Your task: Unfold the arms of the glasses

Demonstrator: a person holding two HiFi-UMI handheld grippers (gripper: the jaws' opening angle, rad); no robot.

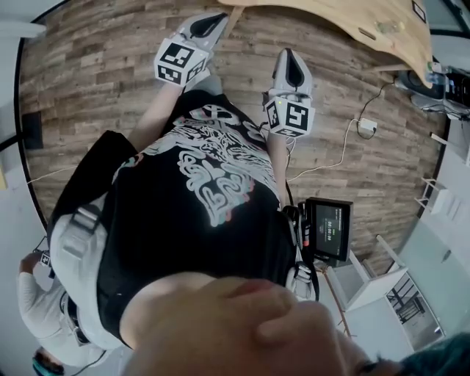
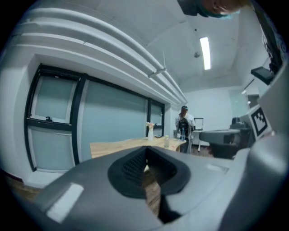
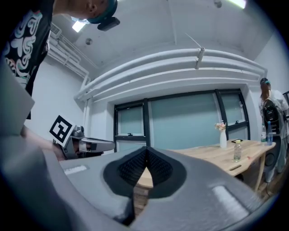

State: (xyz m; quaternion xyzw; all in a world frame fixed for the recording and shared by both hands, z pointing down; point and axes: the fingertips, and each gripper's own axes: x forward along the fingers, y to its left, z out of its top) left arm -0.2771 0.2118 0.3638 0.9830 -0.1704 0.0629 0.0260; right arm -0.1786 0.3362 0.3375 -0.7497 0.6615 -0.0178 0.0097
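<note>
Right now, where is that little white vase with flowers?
The white vase stands at the right of the right gripper view on the wooden table, just left of a clear bottle, before the window.

Bright ceiling strip [image 2: 204,53], fisheye-warped edges

Plank floor [image 1: 95,73] is showing grainy, matt brown wood, while the table [image 1: 345,22] is presenting pale, smooth wood. The left gripper [image 2: 145,153] and right gripper [image 3: 145,153] are showing matt grey plastic shells, their black ribbed pads [image 2: 131,166] looking rubbery. The shirt [image 1: 198,220] is appearing as black cloth bearing a pale print. The bottle [image 3: 237,151] is reading as clear plastic.
</note>
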